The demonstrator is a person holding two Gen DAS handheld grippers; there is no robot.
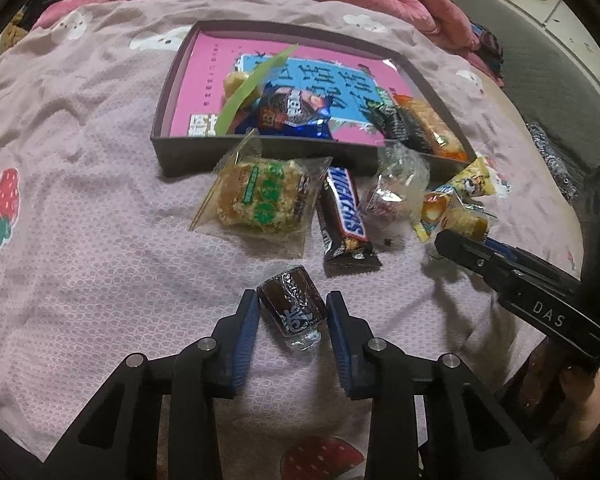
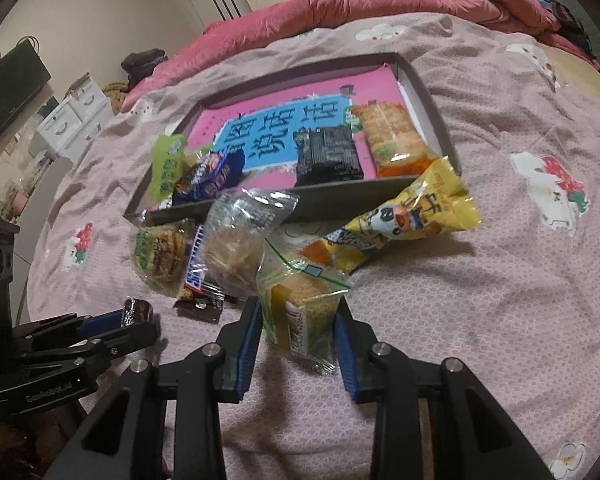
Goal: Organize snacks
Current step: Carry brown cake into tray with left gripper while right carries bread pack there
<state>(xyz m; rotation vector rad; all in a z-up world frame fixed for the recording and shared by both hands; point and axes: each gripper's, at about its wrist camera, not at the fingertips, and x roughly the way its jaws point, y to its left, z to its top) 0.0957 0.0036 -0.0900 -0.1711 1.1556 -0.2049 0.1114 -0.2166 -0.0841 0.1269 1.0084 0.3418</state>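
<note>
My left gripper is shut on a dark brown wrapped candy, a little above the bedspread. My right gripper is shut on a clear packet with a yellow cake; it also shows in the left wrist view. Loose snacks lie in front of the dark tray: a green-labelled cake packet, a Snickers bar, a clear wrapped pastry and a yellow panda packet. The tray holds a blue packet, a black packet, an orange cracker pack and a green packet.
The tray stands on a pink-mauve bedspread. A rolled pink quilt lies behind it. White drawers and a dark screen stand off the bed at left. A grey mat lies on the floor at right.
</note>
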